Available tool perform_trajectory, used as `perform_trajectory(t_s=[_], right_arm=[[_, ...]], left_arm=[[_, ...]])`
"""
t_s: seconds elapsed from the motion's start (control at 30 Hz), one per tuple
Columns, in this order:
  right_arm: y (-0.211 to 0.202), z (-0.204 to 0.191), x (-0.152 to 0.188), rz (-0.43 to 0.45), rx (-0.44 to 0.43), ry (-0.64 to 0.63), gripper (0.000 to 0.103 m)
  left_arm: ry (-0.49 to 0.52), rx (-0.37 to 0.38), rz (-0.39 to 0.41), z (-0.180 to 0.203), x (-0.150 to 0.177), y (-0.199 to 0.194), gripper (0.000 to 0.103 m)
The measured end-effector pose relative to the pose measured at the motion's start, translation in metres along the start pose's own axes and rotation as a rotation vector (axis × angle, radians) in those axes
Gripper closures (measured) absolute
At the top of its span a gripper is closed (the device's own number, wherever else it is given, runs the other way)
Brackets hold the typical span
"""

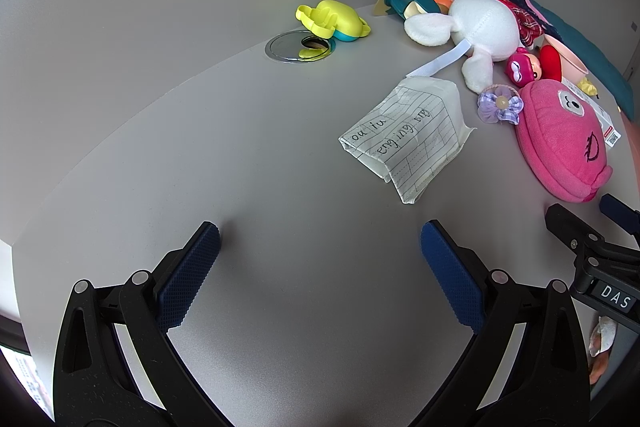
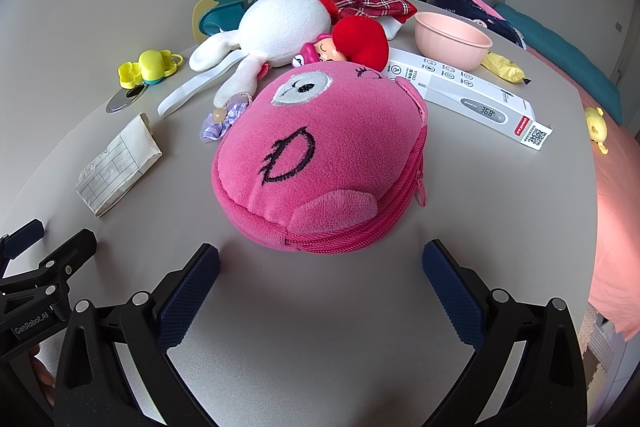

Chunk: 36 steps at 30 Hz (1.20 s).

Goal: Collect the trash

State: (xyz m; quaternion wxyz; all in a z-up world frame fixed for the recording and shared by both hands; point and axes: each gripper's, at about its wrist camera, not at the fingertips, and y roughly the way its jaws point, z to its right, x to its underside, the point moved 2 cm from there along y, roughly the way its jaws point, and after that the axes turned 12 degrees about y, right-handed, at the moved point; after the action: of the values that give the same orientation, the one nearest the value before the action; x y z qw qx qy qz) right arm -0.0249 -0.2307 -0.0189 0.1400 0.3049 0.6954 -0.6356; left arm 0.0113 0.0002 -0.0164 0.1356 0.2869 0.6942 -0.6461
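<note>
On the gray surface [image 1: 280, 155], a folded paper [image 1: 404, 135] with writing on it looks like the trash to pick up. It lies flat at about 1 o'clock from the left gripper [image 1: 320, 267], with its long side pointing from 5 to 11 o'clock. The left gripper is nearer to it. The right gripper [image 2: 320, 279] faces a pink plush pouch [image 2: 320, 155] instead, with the paper off at its 10 o'clock. Both sets of jaws are spread wide and hold nothing. A yellow wrapper [image 2: 503, 67] near the pink bowl [image 2: 452, 37] may be trash too, but it is hard to tell.
</note>
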Motion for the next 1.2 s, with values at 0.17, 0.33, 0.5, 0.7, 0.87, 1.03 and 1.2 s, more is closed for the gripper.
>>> perform_trajectory(t_s=[0.17, 0.33, 0.5, 0.7, 0.87, 1.03, 1.2], right_arm=[[0.0, 0.0, 0.0, -0.002, -0.01, -0.011, 0.002], [-0.013, 0.004, 0.007, -0.011, -0.121, -0.048, 0.002], [-0.038, 0.02, -0.006, 0.014, -0.221, -0.066, 0.002], [-0.047, 0.041, -0.015, -0.003, -0.333, -0.053, 0.002], [-0.04, 0.044, -0.021, -0.043, -0.36, -0.051, 0.002], [-0.029, 0.041, -0.026, -0.062, -0.377, -0.047, 0.002], [-0.013, 0.048, -0.031, -0.103, -0.429, 0.063, 0.002]], left_arm=[[-0.002, -0.001, 0.001, -0.001, 0.001, -0.001, 0.006], [0.01, 0.056, -0.004, 0.003, 0.0, -0.008, 0.006], [0.112, 0.035, 0.055, 0.024, -0.014, -0.025, 0.006], [0.228, 0.047, 0.099, 0.04, -0.043, -0.019, 0.006], [0.306, 0.008, 0.064, 0.044, -0.062, 0.011, 0.017], [0.307, 0.033, 0.043, 0.039, -0.072, 0.031, 0.055], [0.301, 0.02, 0.082, 0.04, -0.075, 0.035, 0.057]])
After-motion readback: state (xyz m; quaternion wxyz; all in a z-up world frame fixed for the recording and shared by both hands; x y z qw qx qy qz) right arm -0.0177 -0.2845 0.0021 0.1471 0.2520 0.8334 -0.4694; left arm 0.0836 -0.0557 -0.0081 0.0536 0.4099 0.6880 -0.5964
